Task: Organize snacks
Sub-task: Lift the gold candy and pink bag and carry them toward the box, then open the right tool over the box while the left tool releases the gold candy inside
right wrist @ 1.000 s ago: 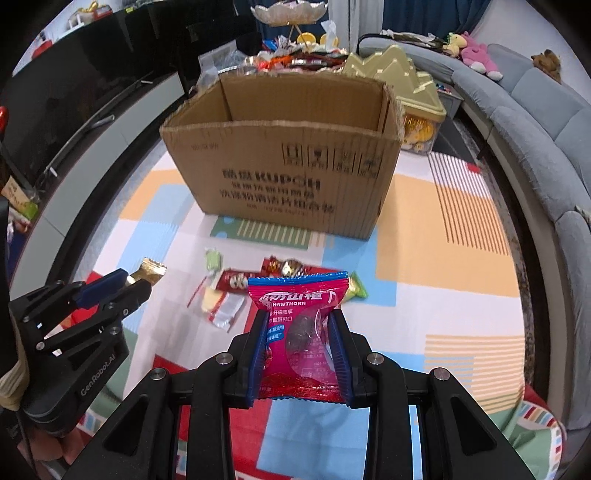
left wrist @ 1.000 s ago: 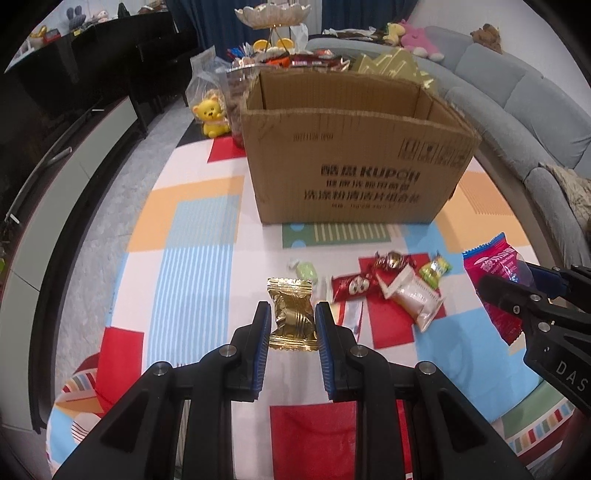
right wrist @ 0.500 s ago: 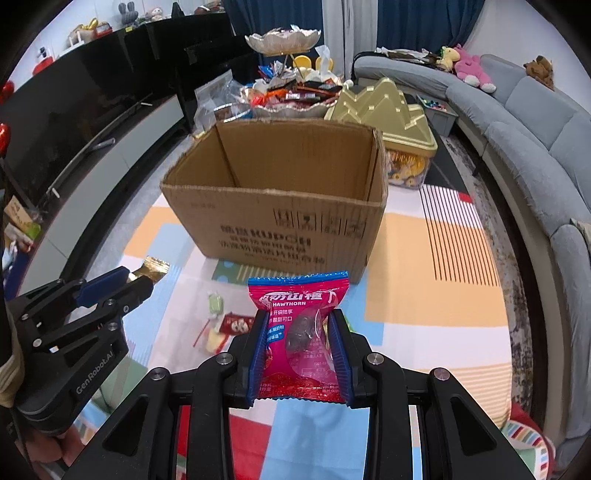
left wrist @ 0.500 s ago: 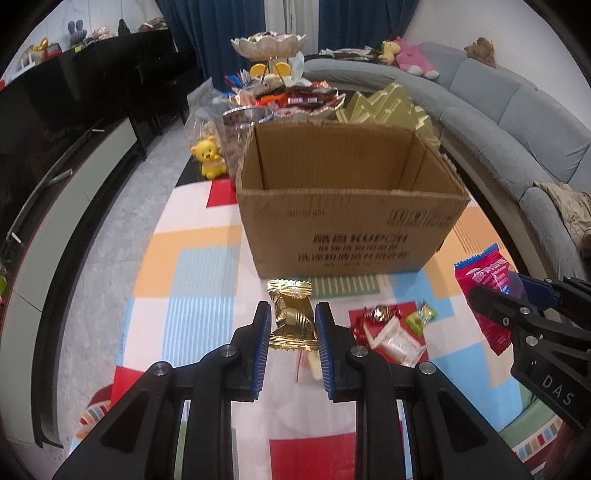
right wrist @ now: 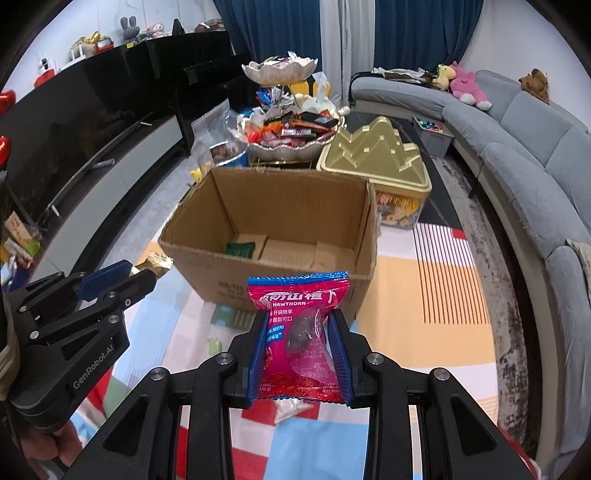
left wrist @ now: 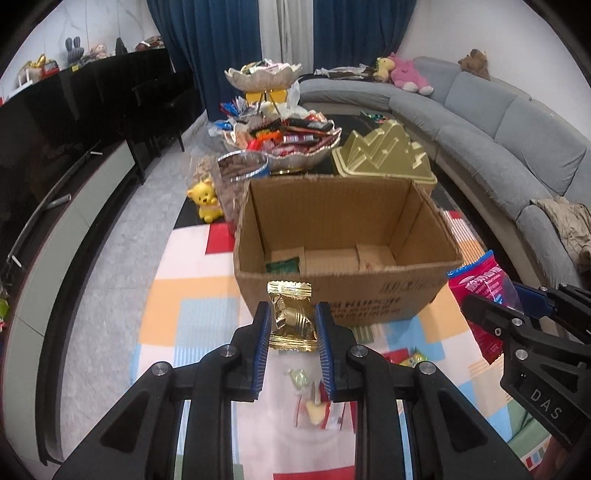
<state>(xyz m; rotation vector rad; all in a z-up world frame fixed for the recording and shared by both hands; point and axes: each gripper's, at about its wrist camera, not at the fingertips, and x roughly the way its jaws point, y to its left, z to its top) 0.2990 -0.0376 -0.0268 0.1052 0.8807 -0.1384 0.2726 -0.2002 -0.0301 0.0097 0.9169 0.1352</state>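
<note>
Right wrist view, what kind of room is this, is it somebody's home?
Most likely a home living room: a long grey sectional sofa with plush toys on it, a black TV cabinet along the opposite wall, and blue curtains behind a snack-laden tiered bowl.

Both tongs point(left wrist: 291, 321) point(right wrist: 300, 332) higher, nearer the cardboard box point(left wrist: 343, 254), its inside now visible.

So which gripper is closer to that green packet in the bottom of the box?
Left. The left gripper hangs before the cardboard box nearly in line with the green packet; the right gripper sits toward the box's opposite end.
</note>
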